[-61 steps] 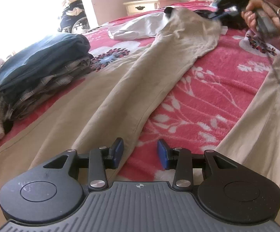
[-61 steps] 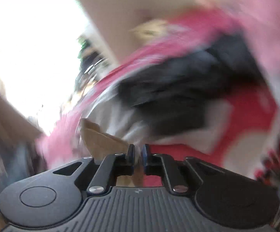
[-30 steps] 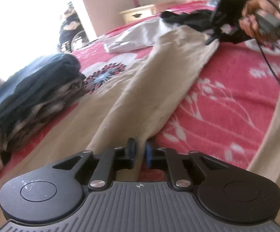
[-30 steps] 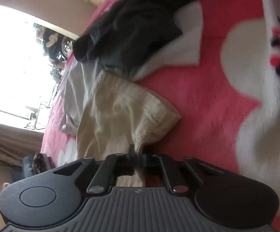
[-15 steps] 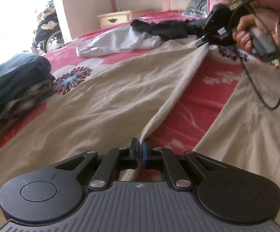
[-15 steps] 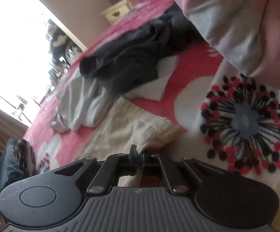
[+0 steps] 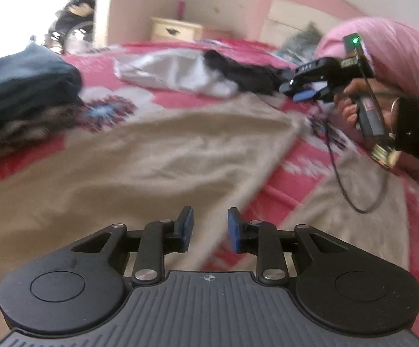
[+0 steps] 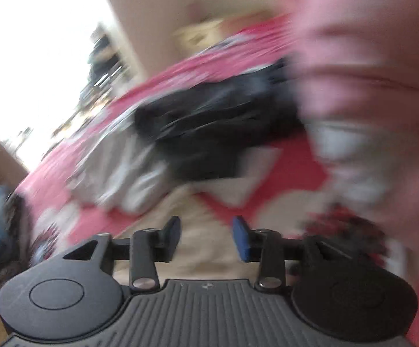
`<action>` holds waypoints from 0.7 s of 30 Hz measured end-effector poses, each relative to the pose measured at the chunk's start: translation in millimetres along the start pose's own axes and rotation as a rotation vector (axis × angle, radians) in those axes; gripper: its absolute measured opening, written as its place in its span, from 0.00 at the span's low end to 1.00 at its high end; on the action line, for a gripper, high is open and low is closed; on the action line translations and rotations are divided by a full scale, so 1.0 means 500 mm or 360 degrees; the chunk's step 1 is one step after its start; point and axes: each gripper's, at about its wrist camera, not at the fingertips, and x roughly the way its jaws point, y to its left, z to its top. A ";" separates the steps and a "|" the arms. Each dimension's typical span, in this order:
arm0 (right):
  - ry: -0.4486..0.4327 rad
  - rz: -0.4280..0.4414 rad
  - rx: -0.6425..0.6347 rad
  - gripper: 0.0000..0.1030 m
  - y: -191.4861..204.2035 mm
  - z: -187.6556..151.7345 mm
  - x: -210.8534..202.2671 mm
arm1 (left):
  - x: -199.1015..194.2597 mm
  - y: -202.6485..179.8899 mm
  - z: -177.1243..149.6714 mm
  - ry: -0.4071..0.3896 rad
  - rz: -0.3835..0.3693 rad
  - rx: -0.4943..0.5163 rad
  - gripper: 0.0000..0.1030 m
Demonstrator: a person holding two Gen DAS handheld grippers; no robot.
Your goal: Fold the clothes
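A stack of folded dark clothes (image 7: 21, 86) sits at the bed's left edge. Beige trousers (image 7: 151, 159) lie spread across the middle of the pink floral bedspread (image 7: 296, 179). Above their near end, the left gripper (image 7: 208, 227) has just been opening; its blue pads stand narrowly apart with nothing between them. Beyond lie a grey garment (image 7: 174, 72) and a black one (image 7: 247, 75). At the right, above the trousers' far end, the right gripper (image 7: 299, 91) has also just been opening and grips nothing.
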 end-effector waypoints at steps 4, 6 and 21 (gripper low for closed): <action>0.0074 0.0004 -0.0173 0.46 0.038 0.040 0.103 | 0.035 0.022 0.007 0.0007 0.0197 -0.0024 0.26; 0.0133 0.0042 -0.0204 0.46 0.039 0.057 0.145 | 0.049 0.028 0.004 0.0020 0.0246 -0.0047 0.26; -0.0019 -0.0042 -0.0614 0.04 0.074 0.040 0.133 | 0.078 0.023 -0.039 0.0050 0.0342 -0.0038 0.27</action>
